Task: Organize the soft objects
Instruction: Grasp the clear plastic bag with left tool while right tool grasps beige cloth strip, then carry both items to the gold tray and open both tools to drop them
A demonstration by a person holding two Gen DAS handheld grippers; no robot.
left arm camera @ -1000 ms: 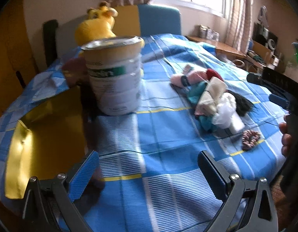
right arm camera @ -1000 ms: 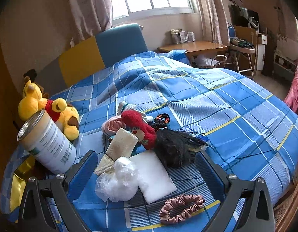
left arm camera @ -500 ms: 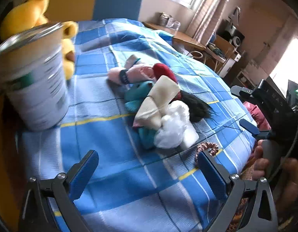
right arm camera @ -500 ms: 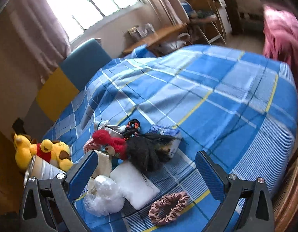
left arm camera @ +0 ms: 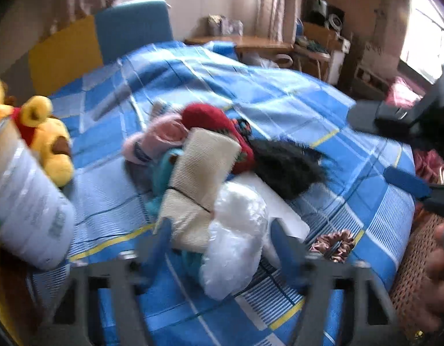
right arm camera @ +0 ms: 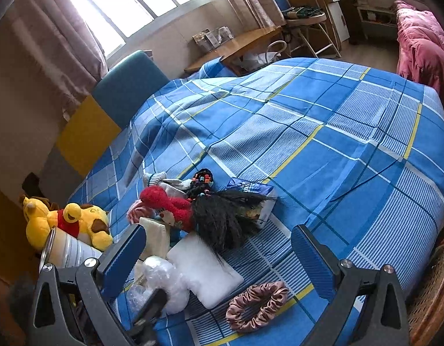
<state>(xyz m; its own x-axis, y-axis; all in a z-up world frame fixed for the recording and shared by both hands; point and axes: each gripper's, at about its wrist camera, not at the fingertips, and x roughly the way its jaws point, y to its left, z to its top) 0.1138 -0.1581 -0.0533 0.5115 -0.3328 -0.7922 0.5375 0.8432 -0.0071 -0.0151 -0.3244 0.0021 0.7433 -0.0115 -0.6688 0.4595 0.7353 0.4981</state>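
Observation:
A heap of soft things lies on the blue plaid bed: a crumpled clear plastic bag [left arm camera: 236,239], a beige ribbed sock [left arm camera: 198,178], a red fuzzy item [left arm camera: 213,124], a pink item [left arm camera: 161,138], black hair [left arm camera: 285,164], a white pad [right arm camera: 204,268] and a pink scrunchie [right arm camera: 256,305]. My left gripper [left arm camera: 219,248] is open, its fingers on either side of the plastic bag, image blurred. My right gripper [right arm camera: 219,256] is open and empty above the white pad and scrunchie. The right gripper also shows in the left wrist view [left arm camera: 406,155] at the right edge.
A metal tin [left arm camera: 23,210] stands at the left with a yellow plush bear [left arm camera: 49,141] behind it. A yellow and blue headboard [right arm camera: 106,115] backs the bed. A wooden desk [right arm camera: 236,46], chair and pink bedding [right arm camera: 423,46] lie beyond.
My left gripper has swung right, away from the tin, and closed in on the heap until its fingers flank the plastic bag. My right gripper has lifted and tilted, staying open.

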